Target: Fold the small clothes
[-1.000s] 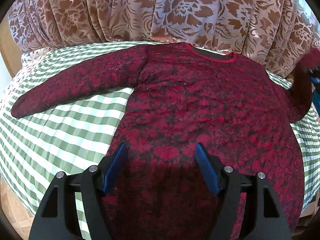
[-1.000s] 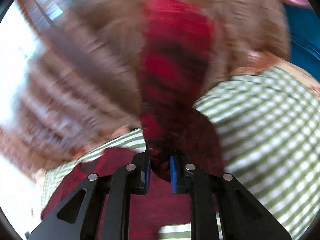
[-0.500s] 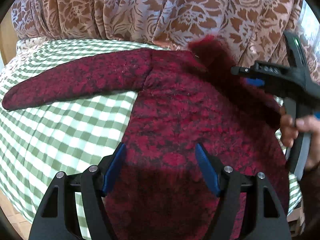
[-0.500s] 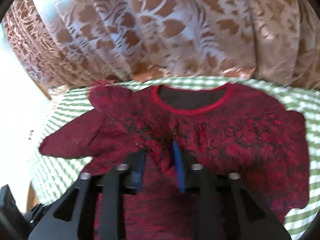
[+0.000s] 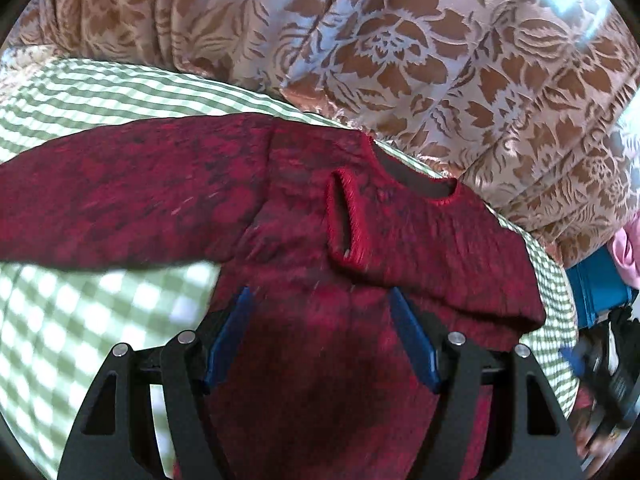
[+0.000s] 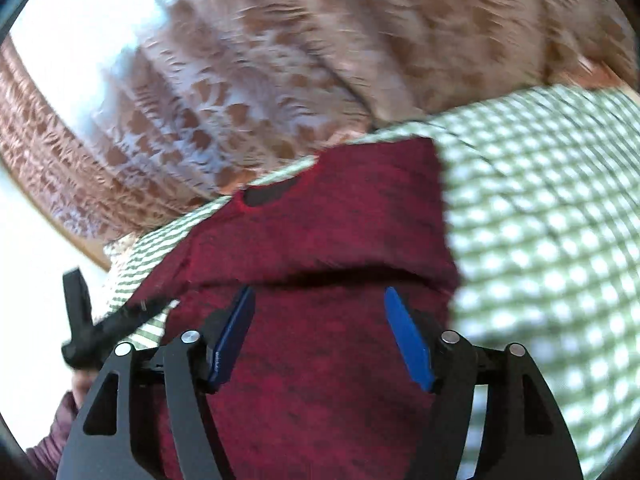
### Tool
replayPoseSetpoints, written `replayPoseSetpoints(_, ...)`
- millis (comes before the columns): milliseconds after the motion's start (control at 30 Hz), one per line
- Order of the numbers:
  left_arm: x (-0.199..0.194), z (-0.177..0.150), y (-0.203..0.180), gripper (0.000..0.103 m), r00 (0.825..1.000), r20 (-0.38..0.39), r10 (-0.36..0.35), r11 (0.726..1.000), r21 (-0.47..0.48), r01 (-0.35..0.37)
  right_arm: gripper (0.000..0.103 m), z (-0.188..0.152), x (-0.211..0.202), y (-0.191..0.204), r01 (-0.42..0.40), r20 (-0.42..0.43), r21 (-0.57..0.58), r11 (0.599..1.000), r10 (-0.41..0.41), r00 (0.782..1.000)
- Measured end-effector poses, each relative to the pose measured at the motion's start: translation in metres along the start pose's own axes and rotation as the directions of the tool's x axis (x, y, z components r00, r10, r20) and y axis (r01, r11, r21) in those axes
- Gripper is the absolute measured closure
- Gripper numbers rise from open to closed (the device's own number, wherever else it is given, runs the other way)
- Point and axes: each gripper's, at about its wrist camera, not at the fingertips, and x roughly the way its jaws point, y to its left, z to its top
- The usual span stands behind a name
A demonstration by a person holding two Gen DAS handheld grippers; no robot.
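From my left wrist view, the left claw [image 5: 320,340] stands wide with nothing between its blue pads, hovering over the lower body of the dark red, black-mottled knitted long-sleeved sweater [image 5: 312,240]. The sweater lies flat on the green-and-white checked tabletop [image 5: 80,320]. Ahead of the claw and to its right, one sleeve is already folded across the chest, its ribbed cuff [image 5: 346,216] lying just below the neckline. The other sleeve [image 5: 112,200] stretches out flat, far to the claw's left. Beyond the sweater hangs a brown floral curtain [image 5: 400,60].

From my right wrist view, which is blurred, the right claw [image 6: 320,336] is opening, and I see no cloth pinched between its pads; the sweater's body lies under it. The folded sleeve makes a ridge just ahead of the fingertips, and the neckline [image 6: 268,194] sits farther ahead.

I judge the knit to be soft, light and limp, with a fuzzy surface that grips the pads well but drags on the cloth beneath. It will sag and stretch if lifted from one point. For the outstretched sleeve I would pinch near the cuff, taking both layers, and carry it low across the chest.
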Motion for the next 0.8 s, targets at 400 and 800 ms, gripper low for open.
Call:
replayPoseSetpoints(400,0.035,0.024,-0.026,0.094,0.999,0.007,-0.042,0.998,0.041,0.041,0.043,0.006,0.028,-0.038,0.084,0.012,0.097,0.992,-0.085,0.996)
replayPoseSetpoints(800,0.014,0.003,-0.010,0.093,0.983,0.083,0.162,0.982,0.080,-0.169,0.046,0.038,0.110,0.019,0.163,-0.044,-0.069,0.984,-0.166,0.985)
